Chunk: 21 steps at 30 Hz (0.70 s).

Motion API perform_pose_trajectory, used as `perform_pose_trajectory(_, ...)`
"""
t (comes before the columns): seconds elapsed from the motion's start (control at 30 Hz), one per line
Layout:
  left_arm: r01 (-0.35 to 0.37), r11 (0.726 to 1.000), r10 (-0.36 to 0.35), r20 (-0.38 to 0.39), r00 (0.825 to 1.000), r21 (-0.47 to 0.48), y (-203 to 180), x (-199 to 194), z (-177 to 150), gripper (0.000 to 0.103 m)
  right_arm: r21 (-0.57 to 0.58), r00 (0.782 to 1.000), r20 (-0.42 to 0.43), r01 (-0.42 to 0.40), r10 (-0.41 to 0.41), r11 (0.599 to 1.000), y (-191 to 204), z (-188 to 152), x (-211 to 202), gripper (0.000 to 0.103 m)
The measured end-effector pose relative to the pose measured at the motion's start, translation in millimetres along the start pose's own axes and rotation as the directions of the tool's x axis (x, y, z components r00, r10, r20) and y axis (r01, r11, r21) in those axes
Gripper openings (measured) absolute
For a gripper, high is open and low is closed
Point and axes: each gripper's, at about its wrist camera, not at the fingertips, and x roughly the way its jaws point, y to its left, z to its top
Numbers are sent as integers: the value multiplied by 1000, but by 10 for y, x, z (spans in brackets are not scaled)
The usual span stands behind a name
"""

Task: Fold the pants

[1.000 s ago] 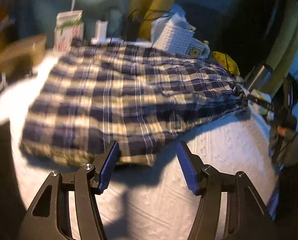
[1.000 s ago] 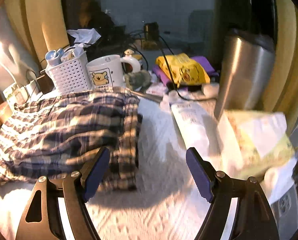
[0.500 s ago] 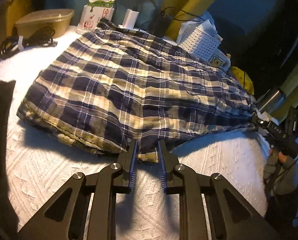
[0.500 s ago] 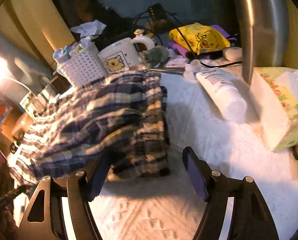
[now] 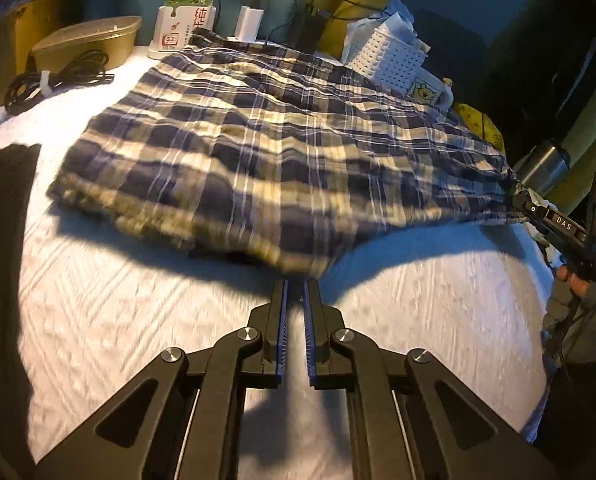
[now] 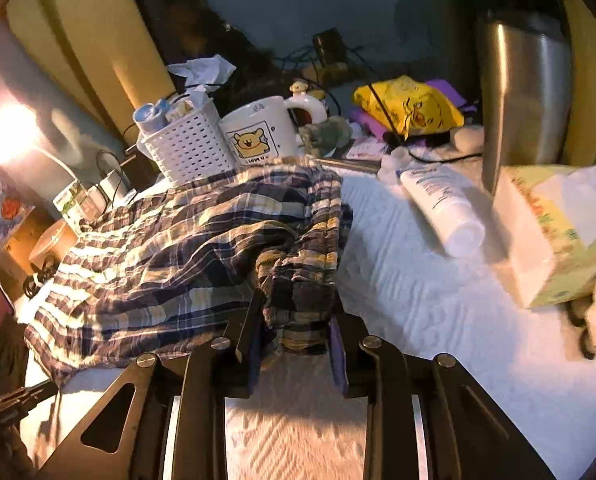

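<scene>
Blue-and-cream plaid pants (image 5: 282, 152) lie spread across a white textured cover (image 5: 138, 320). My left gripper (image 5: 296, 285) is shut on their near hem corner, which hangs slightly off the cover and casts a shadow. In the right wrist view, the bunched waistband (image 6: 298, 280) fills the gap of my right gripper (image 6: 296, 312). Its jaws are closing and the pads press on the cloth. The left wrist view also shows the right gripper (image 5: 516, 196) at the far right, with the pants drawn towards it and a person's hand (image 5: 574, 280) behind.
A white basket (image 6: 190, 148), a bear mug (image 6: 258, 136), a steel tumbler (image 6: 526, 92), a lotion tube (image 6: 442, 204) and a tissue box (image 6: 554, 232) crowd the waistband end. A milk carton (image 5: 186, 12), lidded container (image 5: 86, 44) and black cable (image 5: 58, 80) sit beyond the legs.
The left jaws came together on the hem corner, and that corner rose off the cover. The right jaws narrowed from wide apart onto the waistband.
</scene>
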Motion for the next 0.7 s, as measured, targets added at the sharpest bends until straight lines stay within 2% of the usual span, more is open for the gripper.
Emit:
perform_pose_trajectory(0.07, -6, 1000, 6, 20, 1000, 6, 44, -127, 3, 6, -17, 1000, 10, 16, -15, 1000, 13, -7, -91, 27)
perform_pose_trajectory(0.2, -91, 995, 88, 73, 993, 40, 213, -381, 125, 8, -45, 998, 15, 63, -62, 997, -28, -62, -218, 27)
perform_pose_trajectory(0.27, -174, 983, 167, 102, 981, 58, 344, -419, 216, 19, -38, 998, 8, 68, -67, 997, -52, -93, -224, 27)
perform_pose_trajectory(0.33, -254, 967, 247, 136, 959, 35, 543, -428, 308, 51, -27, 997, 0, 72, -72, 997, -60, -133, -219, 27)
perform_pose_trajectory(0.43, -283, 959, 280, 138, 950, -3, 810, -356, 435, 55, -25, 996, -4, 84, -85, 996, -34, -172, -221, 27)
perform_pose_trajectory(0.47, -280, 960, 279, 125, 952, -10, 879, -314, 471, 55, -28, 996, -3, 89, -89, 996, -21, -179, -228, 27)
perform_pose_trajectory(0.6, -192, 981, 193, 62, 979, -30, 1021, -61, 528, 55, -41, 995, -6, 99, -100, 994, -6, -181, -239, 27)
perform_pose_trajectory(0.7, -187, 982, 186, 88, 979, 1, 978, -35, 541, 56, -42, 994, -11, 107, -108, 993, 0, -168, -223, 28)
